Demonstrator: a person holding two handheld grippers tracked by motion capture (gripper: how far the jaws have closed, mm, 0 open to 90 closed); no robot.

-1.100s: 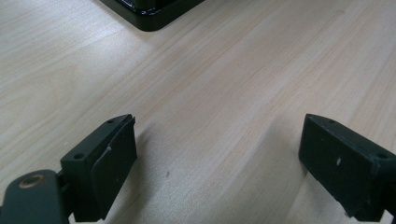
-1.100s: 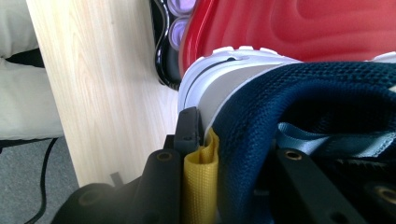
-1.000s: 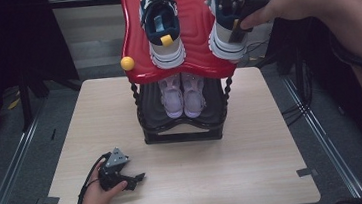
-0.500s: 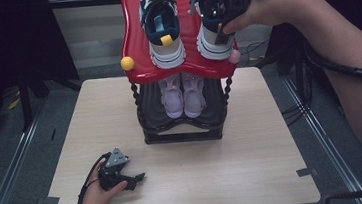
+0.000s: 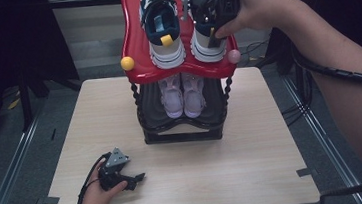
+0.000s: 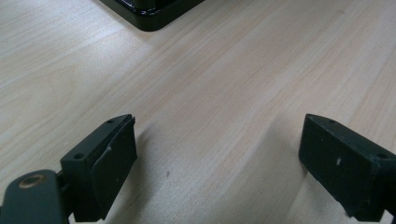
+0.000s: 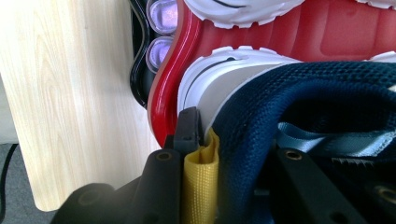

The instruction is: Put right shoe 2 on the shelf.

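Your right gripper (image 5: 216,9) is clamped on the heel of the right-hand navy and white sneaker (image 5: 207,41), with the yellow pull tab (image 7: 201,184) and the navy mesh collar pinched between the jaws, as the right gripper view shows at close range. That sneaker sits on the red top shelf (image 5: 136,51) of the shoe rack (image 5: 182,132), heel toward you, just beside its partner, the left-hand navy sneaker (image 5: 163,28), which rests flat on the same shelf with its own yellow tab showing. From the high view it cannot be told whether the gripped sneaker's sole lies fully on the shelf. Below, on the black lower shelf, a pair of lilac shoes (image 5: 183,94) stands side by side. A yellow knob (image 5: 127,63) and a pink knob (image 5: 234,56) mark the front corners of the red shelf. Your left gripper (image 5: 135,178) lies on the pale wooden table (image 5: 273,138) near its front left corner, well apart from the rack, jaws spread wide with nothing between them; the left gripper view shows bare tabletop between the pads and a corner of the rack's black base (image 6: 149,11) beyond.
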